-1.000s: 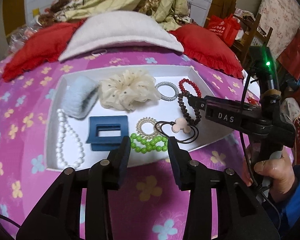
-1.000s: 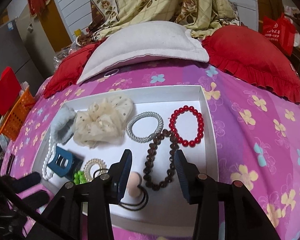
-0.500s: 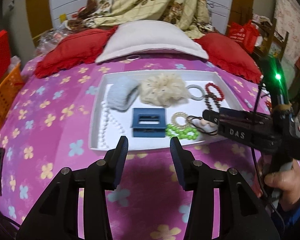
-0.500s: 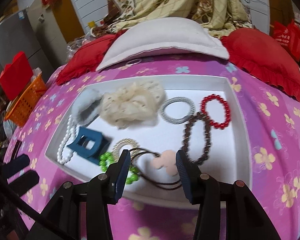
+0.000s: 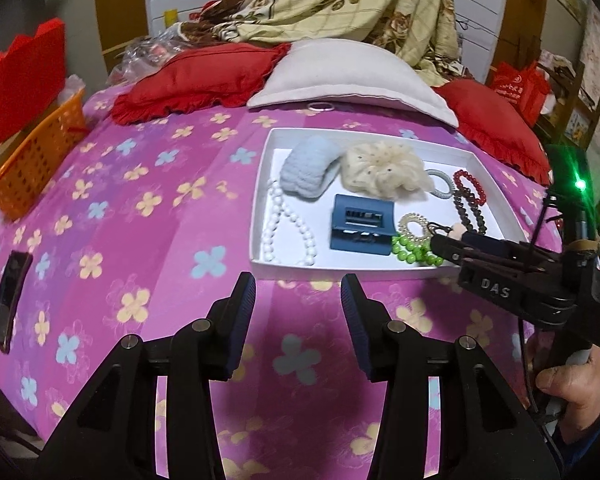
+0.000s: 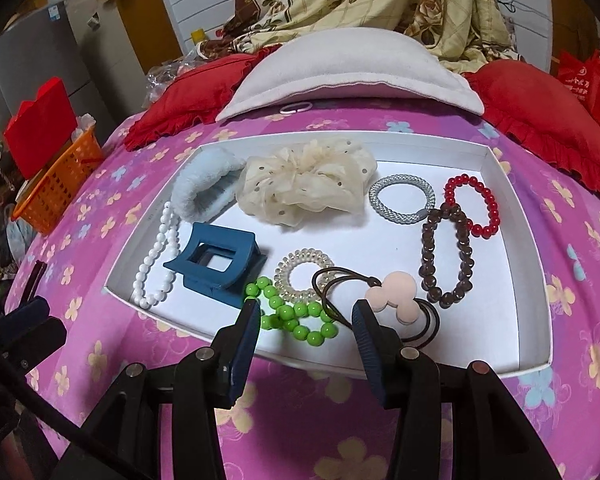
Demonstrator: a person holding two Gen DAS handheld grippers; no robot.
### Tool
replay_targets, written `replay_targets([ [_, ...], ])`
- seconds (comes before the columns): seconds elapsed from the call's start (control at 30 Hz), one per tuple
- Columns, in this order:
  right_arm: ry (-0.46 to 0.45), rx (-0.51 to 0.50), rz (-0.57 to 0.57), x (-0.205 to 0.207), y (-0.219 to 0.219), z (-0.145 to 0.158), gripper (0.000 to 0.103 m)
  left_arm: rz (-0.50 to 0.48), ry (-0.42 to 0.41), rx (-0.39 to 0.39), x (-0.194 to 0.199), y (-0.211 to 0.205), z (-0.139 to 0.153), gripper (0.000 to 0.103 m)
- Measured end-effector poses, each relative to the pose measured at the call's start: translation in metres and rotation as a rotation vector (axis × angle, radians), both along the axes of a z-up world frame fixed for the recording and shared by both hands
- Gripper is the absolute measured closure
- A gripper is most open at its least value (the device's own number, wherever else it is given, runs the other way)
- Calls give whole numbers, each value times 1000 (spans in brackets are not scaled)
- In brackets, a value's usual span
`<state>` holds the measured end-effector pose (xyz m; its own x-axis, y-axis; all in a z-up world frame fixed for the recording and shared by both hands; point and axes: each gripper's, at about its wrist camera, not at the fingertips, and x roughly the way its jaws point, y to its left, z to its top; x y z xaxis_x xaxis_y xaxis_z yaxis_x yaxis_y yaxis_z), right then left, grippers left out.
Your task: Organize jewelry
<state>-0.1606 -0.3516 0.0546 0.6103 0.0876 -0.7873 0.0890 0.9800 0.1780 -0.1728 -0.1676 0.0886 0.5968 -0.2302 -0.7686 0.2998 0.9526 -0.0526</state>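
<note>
**Both grippers open over the bedspread, tray full**

Left gripper (image 5: 298,294) spread wide, holding nothing, poised above the pink flowered bedspread (image 5: 140,208) just short of the tray's near rim. Right gripper (image 6: 306,322) likewise spread wide and empty, tips at the near edge of the white tray (image 6: 516,208), flanking the green beads (image 6: 296,316) and the pink-flower hair tie (image 6: 394,294).

In the tray, from the right wrist view: pearl strand (image 6: 156,256) along the left wall; pale blue scrunchie (image 6: 204,188) at back left, touching the cream scrunchie (image 6: 304,180); blue claw clip (image 6: 216,264) just right of the pearls; clear coil tie (image 6: 304,274) between clip and hair tie, touching the green beads; grey band (image 6: 402,198), red bracelet (image 6: 472,204) and brown bracelet (image 6: 446,256) clustered at right, brown overlapping red.

Beyond the tray: white pillow (image 6: 352,68), red cushions (image 6: 540,116) either side. Orange basket (image 5: 36,156) and dark phone (image 5: 8,296) at far left in the left wrist view.
</note>
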Motion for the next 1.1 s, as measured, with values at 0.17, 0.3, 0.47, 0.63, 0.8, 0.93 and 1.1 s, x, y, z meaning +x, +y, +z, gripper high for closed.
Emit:
replay_targets([
  [0.17,7,-6,-15,-4,-2,-1,51,16,11,-5,0,9,-3,59],
  [0.3,24,-10,-19,-1,-1,-6,49,24,20,-7,1,11,-6,59],
  [0.47,20,-18,-20,0,2,-9,48,29,19,4,0,14,-9,59],
  [0.63,-19,-41,-25,-10,3,2,48,39,1,19,-3,18,-9,59],
  [0.8,-89,-58,-36,-40,7,24,41,86,-93,86,-17,23,4,58],
  [0.93,-139,-62,-66,-74,9,37,35,143,-175,82,-35,34,20,48],
  [1.1,-170,-73,-109,-113,13,47,35,266,-345,51,-71,55,50,23],
])
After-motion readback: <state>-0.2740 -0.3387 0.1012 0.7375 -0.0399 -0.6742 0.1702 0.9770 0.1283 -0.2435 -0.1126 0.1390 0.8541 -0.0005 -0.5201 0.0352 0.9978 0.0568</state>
